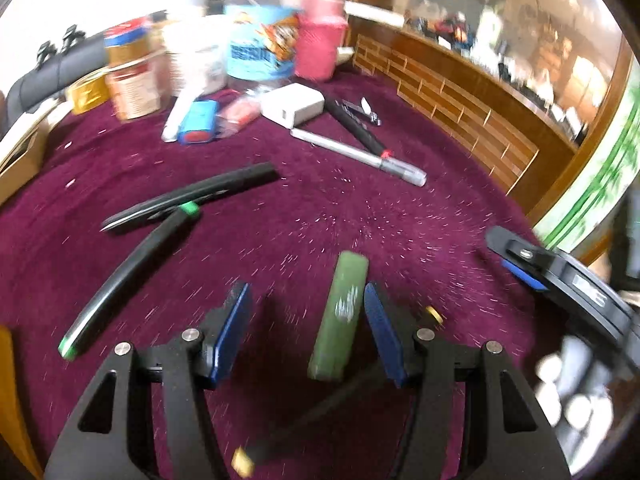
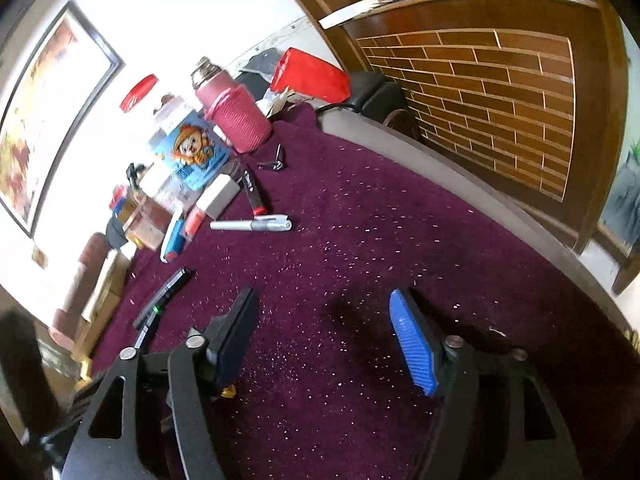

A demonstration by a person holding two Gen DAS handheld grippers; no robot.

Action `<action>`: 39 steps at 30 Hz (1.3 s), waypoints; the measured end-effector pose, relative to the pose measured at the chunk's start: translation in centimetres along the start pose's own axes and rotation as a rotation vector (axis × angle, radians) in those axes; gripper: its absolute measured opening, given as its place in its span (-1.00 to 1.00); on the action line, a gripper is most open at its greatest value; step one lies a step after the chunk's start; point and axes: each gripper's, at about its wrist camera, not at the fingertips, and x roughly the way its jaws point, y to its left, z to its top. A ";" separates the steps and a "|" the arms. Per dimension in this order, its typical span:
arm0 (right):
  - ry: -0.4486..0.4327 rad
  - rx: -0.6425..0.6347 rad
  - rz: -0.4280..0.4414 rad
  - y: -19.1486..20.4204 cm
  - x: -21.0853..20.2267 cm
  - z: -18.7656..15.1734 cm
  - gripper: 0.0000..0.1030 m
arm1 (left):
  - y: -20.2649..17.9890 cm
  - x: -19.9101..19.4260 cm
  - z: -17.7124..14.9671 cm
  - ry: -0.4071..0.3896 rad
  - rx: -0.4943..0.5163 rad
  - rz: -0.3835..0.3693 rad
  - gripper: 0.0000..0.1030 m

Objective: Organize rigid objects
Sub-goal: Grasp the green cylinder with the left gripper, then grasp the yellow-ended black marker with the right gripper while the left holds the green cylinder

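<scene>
Between the wide-spread blue pads of the left tool (image 1: 306, 300) lay a green bar (image 1: 340, 316), close against the pad at 3 o'clock, though blur left it unclear whether they touched. Beyond it, at 10 o'clock on the maroon surface (image 1: 320, 208), two black markers with green ends (image 1: 132, 264) crossed. Farther off at 12 o'clock lay a silver pen (image 1: 360, 156), a black pen with a red band (image 1: 358, 126) and a white charger block (image 1: 292, 104), before jars and a pink bottle (image 1: 320, 40). The right tool (image 2: 324, 320) hung wide apart over bare maroon cloth, gripping nothing; the silver pen sat at its 11 o'clock.
</scene>
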 end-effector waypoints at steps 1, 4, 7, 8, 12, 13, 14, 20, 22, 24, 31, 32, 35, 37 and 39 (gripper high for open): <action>0.002 -0.017 -0.009 0.3 0.1 -0.1 0.32 | -0.6 1.3 0.2 0.027 0.042 0.019 0.10; 0.006 -0.045 -0.024 0.7 0.2 -0.3 0.39 | -2.1 1.2 -0.4 0.020 0.123 0.052 -0.49; 0.003 -0.039 -0.019 0.5 0.2 -0.2 0.40 | -2.4 0.1 -1.6 0.039 0.146 0.029 -0.67; 0.004 -0.042 -0.021 0.5 0.2 -0.2 0.40 | -2.3 -0.3 -2.1 0.041 0.146 0.024 -0.67; 0.005 -0.053 -0.031 0.8 0.3 -0.2 0.42 | -1.1 -1.8 -3.6 0.040 0.107 0.013 -0.67; 0.005 -0.055 -0.033 0.9 0.4 -0.2 0.43 | -1.1 -1.9 -4.0 0.025 0.107 0.014 -0.66; 0.005 -0.057 -0.034 0.9 0.4 -0.3 0.44 | -1.3 -1.9 -4.1 0.011 0.115 0.019 -0.63; 0.002 -0.057 -0.023 0.9 0.4 -0.2 0.47 | -1.3 -2.5 -4.2 -0.004 0.113 -0.003 -0.67; 0.001 -0.054 -0.016 0.8 0.4 -0.2 0.48 | -0.1 -4.3 -4.4 -0.034 0.056 -0.036 -0.67; -0.001 -0.051 -0.012 0.7 0.4 -0.3 0.48 | 1.5 -7.4 -5.1 -0.093 -0.003 -0.084 -0.67; -0.001 -0.050 -0.004 0.6 0.3 -0.2 0.52 | 6.1 -17.9 -9.4 -0.292 -0.163 -0.190 -0.66; -0.001 -0.049 -0.003 0.7 0.3 -0.2 0.52 | 6.7 -18.9 -9.9 -0.310 -0.178 -0.195 -0.66; -0.001 -0.051 -0.006 0.8 0.4 -0.2 0.53 | 8.2 -21.4 -11.6 -0.355 -0.206 -0.192 -0.66; 0.028 -0.088 -0.036 1.4 0.6 0.0 0.55 | 9.1 -22.7 -12.7 -0.378 -0.224 -0.193 -0.66; 0.096 -0.147 -0.108 2.8 0.1 -0.2 0.53 | 10.1 -23.6 -13.6 -0.394 -0.243 -0.198 -0.66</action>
